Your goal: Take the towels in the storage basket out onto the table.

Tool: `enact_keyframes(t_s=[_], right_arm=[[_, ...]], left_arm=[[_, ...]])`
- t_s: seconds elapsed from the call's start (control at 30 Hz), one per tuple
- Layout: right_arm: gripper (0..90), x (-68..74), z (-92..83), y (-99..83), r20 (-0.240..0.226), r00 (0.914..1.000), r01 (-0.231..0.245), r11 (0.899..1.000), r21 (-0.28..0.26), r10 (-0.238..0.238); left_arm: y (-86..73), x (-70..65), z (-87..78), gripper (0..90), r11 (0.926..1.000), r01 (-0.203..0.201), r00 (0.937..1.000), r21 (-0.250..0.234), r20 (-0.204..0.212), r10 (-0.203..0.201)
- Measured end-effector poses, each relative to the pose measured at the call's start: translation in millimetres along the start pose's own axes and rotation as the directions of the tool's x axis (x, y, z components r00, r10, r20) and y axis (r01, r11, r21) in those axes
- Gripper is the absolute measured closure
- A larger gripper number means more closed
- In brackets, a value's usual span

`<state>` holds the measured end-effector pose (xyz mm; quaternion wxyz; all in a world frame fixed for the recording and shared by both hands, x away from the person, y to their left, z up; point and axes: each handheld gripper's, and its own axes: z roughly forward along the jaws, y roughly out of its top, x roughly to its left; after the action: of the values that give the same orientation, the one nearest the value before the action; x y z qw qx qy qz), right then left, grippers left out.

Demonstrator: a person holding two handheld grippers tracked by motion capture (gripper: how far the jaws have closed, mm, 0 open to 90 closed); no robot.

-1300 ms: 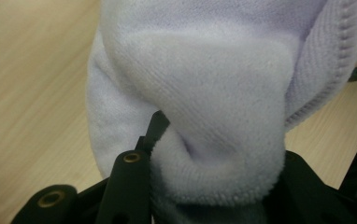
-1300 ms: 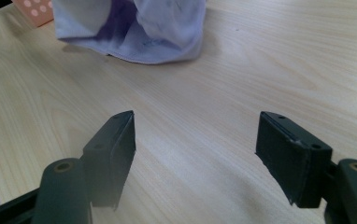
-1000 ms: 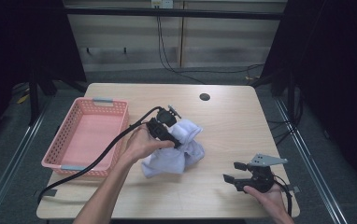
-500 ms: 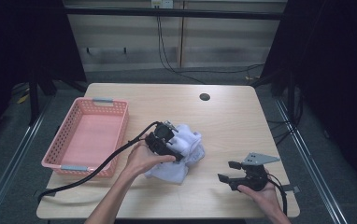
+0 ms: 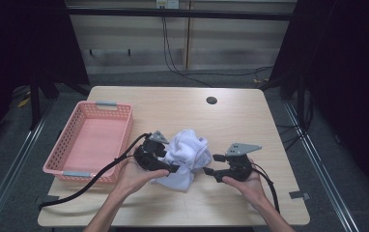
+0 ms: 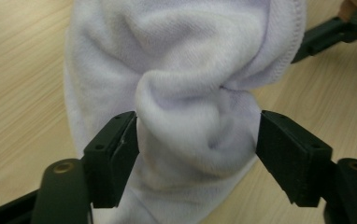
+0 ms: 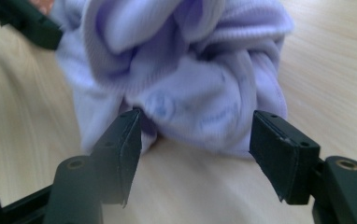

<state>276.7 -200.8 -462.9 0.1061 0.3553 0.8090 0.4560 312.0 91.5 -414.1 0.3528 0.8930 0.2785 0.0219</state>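
A crumpled white cloth (image 5: 185, 157) lies on the wooden table (image 5: 250, 125), between the two grippers. My left gripper (image 5: 169, 163) is at its left side. In the left gripper view the jaws (image 6: 197, 135) have just been opening and stand wide around a bulging fold of the cloth (image 6: 190, 93); the left pad brushes it and the right pad stands clear. My right gripper (image 5: 211, 164) faces the cloth from the right. Its jaws (image 7: 195, 130) have just been closing a little and remain open, with the cloth (image 7: 190, 70) just ahead of the pads.
A pink mesh basket (image 5: 124, 140) stands on the left of the table, close behind my left hand. A black cable (image 5: 91, 179) trails from the left gripper over the front edge. A round hole (image 5: 211, 100) sits at the far middle of the tabletop.
My left gripper came down from the top of the cloth to its left side, nearer the front edge. My right gripper slid left across the table up to the cloth.
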Motion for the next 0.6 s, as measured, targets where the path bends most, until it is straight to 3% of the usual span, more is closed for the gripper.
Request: enact_keyframes(t_s=[0.13,0.17,0.2,0.37,0.4,0.43,0.47,0.5,0.53,0.57,0.6], right_arm=[[35.1,-5.0,18.3,10.1,-0.015,0.9999,-0.005,1.000,0.002,0.005],[35.1,-5.0,18.3,10.1,-0.015,0.9999,-0.005,1.000,0.002,0.005],[34.5,-7.3,31.1,11.6,-0.028,0.9996,-0.005,0.999,0.034,0.006],[39.3,-3.8,46.0,11.8,-0.033,0.9994,0.009,0.999,0.049,-0.007],[52.6,-2.7,50.0,12.6,-0.037,0.9992,0.015,0.999,0.043,-0.014],[56.1,-2.8,51.2,12.6,-0.040,0.9992,0.006,0.999,0.043,-0.004],[60.0,-2.1,52.5,12.4,-0.049,0.9988,-0.003,0.999,0.049,0.005],[64.3,-1.1,52.6,12.2,-0.054,0.9985,0.008,0.999,0.053,-0.005],[69.5,-0.5,51.5,12.4,-0.043,0.9989,0.017,0.999,0.050,-0.015],[73.2,-0.8,49.8,13.0,-0.039,0.9992,0.008,0.999,0.045,-0.006],[75.0,-2.3,48.0,13.7,-0.046,0.9989,0.002,0.999,0.040,0.000]], left_arm=[[-11.3,-5.1,-7.5,37.4,0.9989,0.020,0.9998,-0.043,0.009,-0.019],[-11.3,-5.1,-7.5,38.2,0.9989,0.020,0.9998,-0.043,0.009,-0.019],[-14.9,-6.1,-9.6,38.2,0.9978,0.028,0.9996,-0.060,-0.004,-0.028],[-30.8,-5.6,-9.8,39.3,0.9961,0.038,0.9992,-0.079,-0.009,-0.039],[-31.7,-2.5,-5.8,39.3,0.9938,0.044,0.9987,-0.102,-0.022,-0.046],[-31.7,-2.5,-5.8,39.1,0.9938,0.044,0.9987,-0.102,-0.022,-0.046],[-29.8,1.4,-1.7,38.5,0.9910,0.063,0.9980,-0.118,0.009,-0.062],[-28.4,2.1,0.6,40.0,0.9904,0.056,0.9984,-0.126,0.000,-0.057],[-28.4,2.1,0.6,46.3,0.9904,0.056,0.9984,-0.126,0.000,-0.057],[-25.8,3.4,2.7,58.9,0.9888,0.028,0.9990,-0.147,-0.030,-0.032],[-25.4,4.5,1.7,67.2,0.9861,0.043,0.9988,-0.161,-0.018,-0.046]])
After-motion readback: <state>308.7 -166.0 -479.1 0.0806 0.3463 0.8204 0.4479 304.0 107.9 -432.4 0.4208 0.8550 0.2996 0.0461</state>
